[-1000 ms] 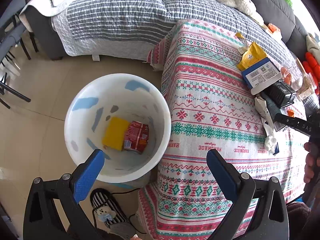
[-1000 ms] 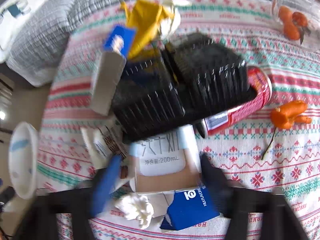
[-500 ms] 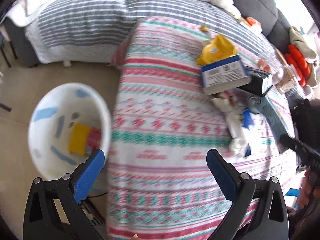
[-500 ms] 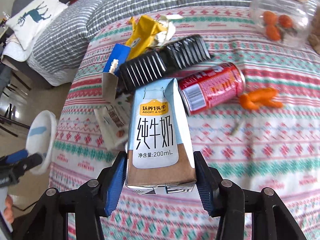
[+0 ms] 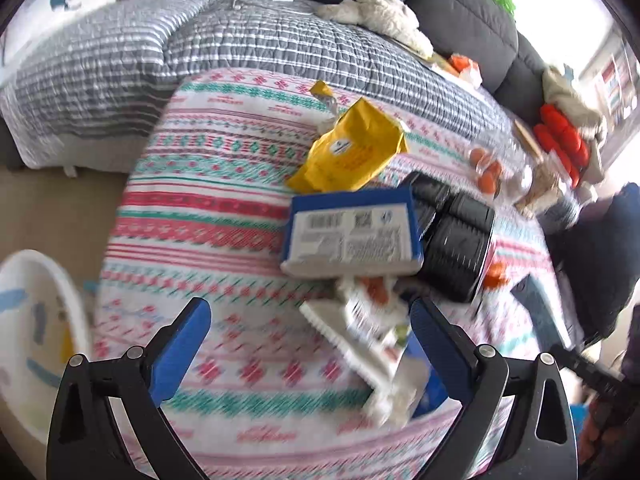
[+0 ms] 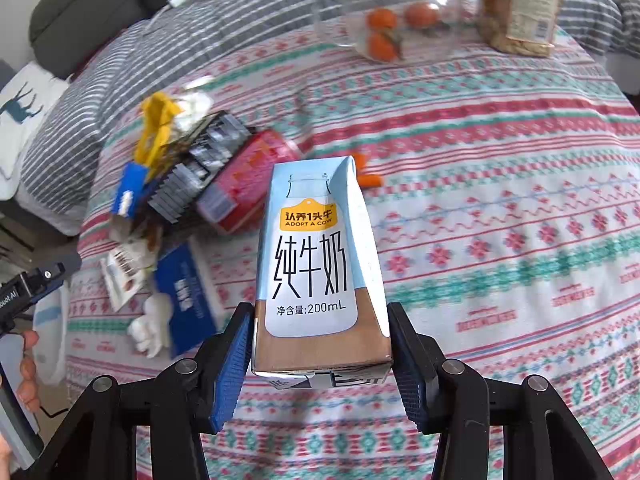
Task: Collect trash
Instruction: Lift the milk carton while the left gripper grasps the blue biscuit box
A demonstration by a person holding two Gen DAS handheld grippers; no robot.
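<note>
Smooth pale-blue cardboard, the milk carton [image 6: 320, 276] stands pinched between the blue ribbed pads of my right hand-held gripper [image 6: 322, 356], lifted above the woven patterned tablecloth [image 6: 500, 208]. My left hand-held gripper [image 5: 310, 344] is spread wide over a crinkled white wrapper [image 5: 360, 332]. Beyond lie a blue-and-white box [image 5: 352, 236], a ribbed black tray [image 5: 460, 248] and a yellow pouch [image 5: 352, 152]. Farthest, a clear jar [image 6: 384, 20] holds small oranges.

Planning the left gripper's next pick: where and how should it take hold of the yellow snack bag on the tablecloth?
Probably best from above, at the yellow snack bag's free upper end toward the sofa. It lies flat and crumpled, and its lower edge seems tucked against the blue-and-white box. The left gripper is open and empty.
</note>
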